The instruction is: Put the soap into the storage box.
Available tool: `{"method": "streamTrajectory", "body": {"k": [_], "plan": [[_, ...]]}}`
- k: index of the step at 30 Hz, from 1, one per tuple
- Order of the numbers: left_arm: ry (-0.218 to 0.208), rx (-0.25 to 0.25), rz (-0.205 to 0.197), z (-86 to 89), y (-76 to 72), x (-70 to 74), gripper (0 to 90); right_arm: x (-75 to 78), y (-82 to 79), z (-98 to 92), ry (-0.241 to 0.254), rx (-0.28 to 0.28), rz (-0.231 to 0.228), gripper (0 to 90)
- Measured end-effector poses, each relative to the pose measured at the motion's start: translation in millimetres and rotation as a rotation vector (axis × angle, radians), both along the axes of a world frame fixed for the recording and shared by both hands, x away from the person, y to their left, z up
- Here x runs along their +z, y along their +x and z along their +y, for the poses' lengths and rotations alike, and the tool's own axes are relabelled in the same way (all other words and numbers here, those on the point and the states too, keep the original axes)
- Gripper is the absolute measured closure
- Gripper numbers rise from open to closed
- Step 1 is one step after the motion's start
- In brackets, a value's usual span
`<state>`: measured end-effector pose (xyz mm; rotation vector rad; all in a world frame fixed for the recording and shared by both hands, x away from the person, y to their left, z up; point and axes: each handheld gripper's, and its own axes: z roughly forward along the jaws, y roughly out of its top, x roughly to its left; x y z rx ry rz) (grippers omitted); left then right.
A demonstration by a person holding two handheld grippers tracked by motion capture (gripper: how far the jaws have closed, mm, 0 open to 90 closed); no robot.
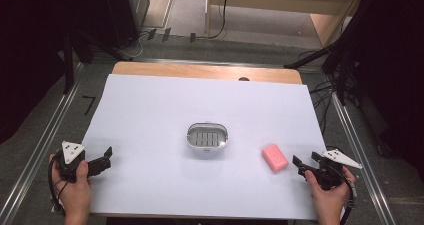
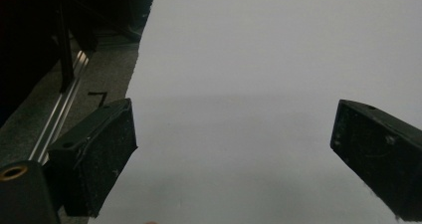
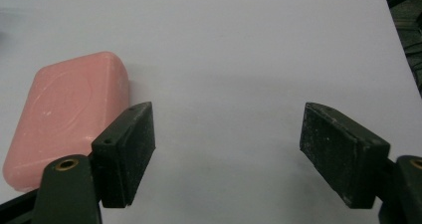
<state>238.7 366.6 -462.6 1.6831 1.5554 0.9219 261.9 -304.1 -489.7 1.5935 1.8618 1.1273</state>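
A pink bar of soap [image 1: 274, 158] lies flat on the white sheet at the right front. Near the middle of the sheet stands a small oval soap dish [image 1: 207, 138], white-rimmed with a slotted grey insert. My right gripper [image 1: 305, 161] rests just right of the soap, open, with nothing between its jaws. In the right gripper view the soap [image 3: 74, 109] lies outside the left jaw, and the right gripper [image 3: 228, 115] frames bare sheet. My left gripper [image 1: 105, 158] sits at the sheet's left front edge, open and empty; in the left gripper view the left gripper [image 2: 234, 117] faces plain white sheet.
The white sheet [image 1: 150, 110] covers most of a wooden table [image 1: 200, 71]. Metal rails [image 1: 42, 145] run along both sides of the table. Cables and dark stands sit on the floor beyond the far edge and to the right.
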Motion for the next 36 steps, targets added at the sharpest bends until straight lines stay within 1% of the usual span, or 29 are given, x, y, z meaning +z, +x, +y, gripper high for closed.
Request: {"method": "streamTrajectory", "body": {"k": [4, 5, 6, 9, 11, 12, 13, 15, 17, 18, 20, 21, 23, 24, 25, 27, 29, 30, 31, 34, 36], "plan": [[0.001, 0.001, 0.004, 0.0, 0.2, 0.1, 4.3, 0.6, 0.0, -0.4, -0.002, -0.020, 0.000, 24.2], [0.001, 0.002, 0.004, 0.0, 0.3, 0.1, 4.3, 0.9, 0.6, 0.1, -0.002, -0.029, 0.008, 24.3], [0.000, 0.002, 0.003, 0.1, 0.3, 0.0, 4.3, 3.4, 0.3, 2.4, -0.019, -0.031, 0.012, 24.3], [-0.003, 0.003, 0.002, 0.2, 0.5, -0.1, 4.3, 6.5, 0.9, 5.4, -0.028, -0.016, 0.014, 25.1], [-0.007, 0.001, 0.001, 0.6, 0.3, 0.0, 4.3, 11.1, 2.6, 10.0, -0.060, -0.007, 0.037, 24.9], [-0.014, 0.002, 0.006, 1.1, 0.9, 0.0, 4.3, 15.0, 4.7, 12.7, -0.080, -0.010, 0.070, 24.9], [-0.014, 0.002, 0.006, 1.1, 0.9, 0.0, 4.3, 15.0, 4.7, 12.7, -0.080, -0.010, 0.070, 24.9], [-0.019, 0.005, 0.003, 1.2, 0.9, 0.0, 4.3, 18.1, 5.8, 14.9, -0.109, 0.002, 0.082, 24.9], [-0.020, 0.004, 0.008, 1.5, 1.2, 0.0, 4.2, 21.7, 6.0, 16.5, -0.121, 0.002, 0.094, 25.1], [-0.020, 0.003, 0.009, 1.7, 1.4, -0.1, 4.2, 27.8, 5.2, 17.5, -0.114, -0.005, 0.099, 25.1], [-0.015, 0.003, 0.013, 1.5, 1.5, 0.1, 4.2, 30.5, 4.8, 17.3, -0.113, -0.010, 0.093, 25.6], [-0.014, 0.003, 0.016, 1.5, 1.7, 0.1, 4.2, 33.5, 4.2, 17.6, -0.101, -0.017, 0.091, 25.8], [-0.014, 0.004, 0.016, 1.5, 1.8, 0.1, 4.2, 38.9, 3.3, 19.4, -0.079, 0.001, 0.091, 25.5], [-0.015, 0.004, 0.015, 1.5, 1.7, 0.1, 4.2, 42.6, 3.2, 23.0, -0.084, 0.020, 0.099, 25.4], [-0.015, 0.003, 0.017, 1.5, 1.7, 0.2, 4.2, 42.6, 3.2, 23.0, -0.084, 0.020, 0.099, 25.4], [-0.014, 0.002, 0.018, 1.6, 1.8, 0.2, 4.2, 45.2, 3.7, 27.4, -0.092, 0.027, 0.115, 25.2], [-0.015, 0.002, 0.016, 1.5, 1.7, 0.1, 4.3, 46.8, 4.5, 32.2, -0.092, 0.034, 0.137, 25.5], [-0.014, 0.001, 0.017, 1.4, 1.6, 0.2, 4.2, 48.1, 5.1, 37.4, -0.100, 0.042, 0.154, 25.4], [-0.014, 0.001, 0.017, 1.4, 1.6, 0.2, 4.2, 48.1, 5.1, 37.4, -0.100, 0.042, 0.154, 25.4], [-0.013, 0.000, 0.019, 1.3, 1.8, 0.2, 4.3, 48.7, 6.9, 45.0, -0.104, 0.072, 0.164, 24.8], [-0.014, 0.000, 0.018, 1.4, 1.8, 0.2, 4.3, 48.4, 8.1, 50.1, -0.098, 0.089, 0.160, 24.5]]}}
